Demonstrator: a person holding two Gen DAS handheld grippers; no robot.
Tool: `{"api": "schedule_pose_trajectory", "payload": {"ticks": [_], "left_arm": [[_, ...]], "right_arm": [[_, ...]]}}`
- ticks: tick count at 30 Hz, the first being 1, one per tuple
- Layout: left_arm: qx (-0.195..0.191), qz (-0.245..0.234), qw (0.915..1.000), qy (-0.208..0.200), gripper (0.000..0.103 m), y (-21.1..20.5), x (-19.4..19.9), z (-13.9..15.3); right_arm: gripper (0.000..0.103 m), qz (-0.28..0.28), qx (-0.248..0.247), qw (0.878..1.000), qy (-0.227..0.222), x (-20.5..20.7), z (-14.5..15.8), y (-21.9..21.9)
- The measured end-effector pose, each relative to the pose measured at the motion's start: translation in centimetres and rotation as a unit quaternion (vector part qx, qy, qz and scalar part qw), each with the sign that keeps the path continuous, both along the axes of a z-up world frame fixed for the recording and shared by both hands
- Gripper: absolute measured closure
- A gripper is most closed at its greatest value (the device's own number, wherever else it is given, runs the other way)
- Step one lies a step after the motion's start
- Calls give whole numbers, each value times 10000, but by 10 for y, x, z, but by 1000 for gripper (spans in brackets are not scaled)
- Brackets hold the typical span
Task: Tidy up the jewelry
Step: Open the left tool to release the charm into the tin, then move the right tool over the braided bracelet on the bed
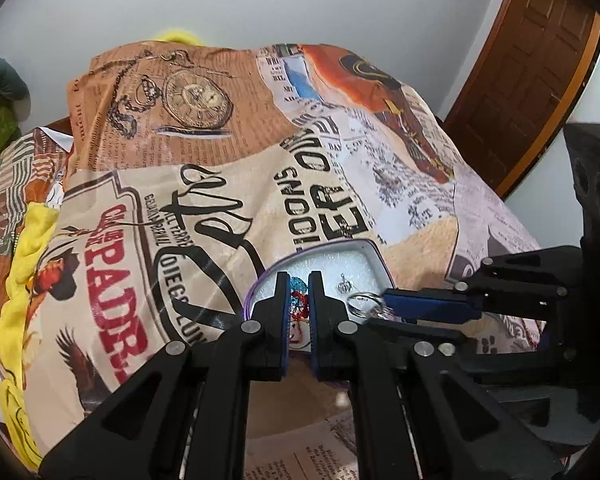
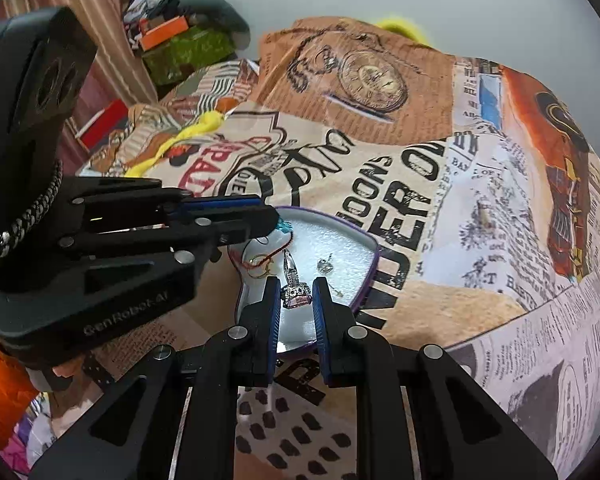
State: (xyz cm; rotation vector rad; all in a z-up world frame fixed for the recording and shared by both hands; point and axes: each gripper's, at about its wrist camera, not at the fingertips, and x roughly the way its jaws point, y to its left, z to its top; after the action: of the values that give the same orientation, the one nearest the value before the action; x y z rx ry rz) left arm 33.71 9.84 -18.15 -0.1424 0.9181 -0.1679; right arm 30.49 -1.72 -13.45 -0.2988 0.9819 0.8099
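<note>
Right gripper [image 2: 296, 300] clamps a silver ring [image 2: 294, 286] above the white tray [image 2: 332, 236]; left gripper [image 1: 299, 294], alongside, pinches a beaded thread [image 1: 298, 304].

Left gripper [image 2: 276, 216] hides the tray's [image 2: 374, 258] near corner (threads tangled).

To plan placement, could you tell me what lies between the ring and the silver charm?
Bare foam separates ring and charm, per right wrist view.
</note>
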Motion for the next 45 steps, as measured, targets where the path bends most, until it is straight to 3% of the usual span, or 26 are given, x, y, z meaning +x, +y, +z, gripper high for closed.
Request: {"api": "schedule_pose_trajectory", "payload": {"ticks": [17, 21, 26, 31, 38, 42, 45], "left_arm": [[107, 3, 9999, 0, 96, 6, -13, 15], [180, 76, 9998, -97, 93, 10, -24, 28], [336, 169, 9991, -197, 82, 13, -40, 42], [156, 146, 9995, -233, 81, 9, -60, 53], [389, -36, 9987, -312, 79, -18, -85, 62], [410, -212, 9984, -337, 70, -41, -98, 63], [380, -350, 9982, -299, 69, -57, -102, 59]], "right_arm": [[88, 60, -305, 9993, 188, 2, -11, 10], [86, 2, -200, 9992, 345, 3, -5, 7], [83, -127, -17, 9994, 318, -1, 9, -2], [83, -244, 127, 9995, 140, -12, 31, -18], [83, -488, 311, 9978, -315, -36, 63, -58], [83, -648, 359, 9961, -483, -48, 74, -85], [82, -793, 252, 9946, -622, -54, 76, -103]]}}
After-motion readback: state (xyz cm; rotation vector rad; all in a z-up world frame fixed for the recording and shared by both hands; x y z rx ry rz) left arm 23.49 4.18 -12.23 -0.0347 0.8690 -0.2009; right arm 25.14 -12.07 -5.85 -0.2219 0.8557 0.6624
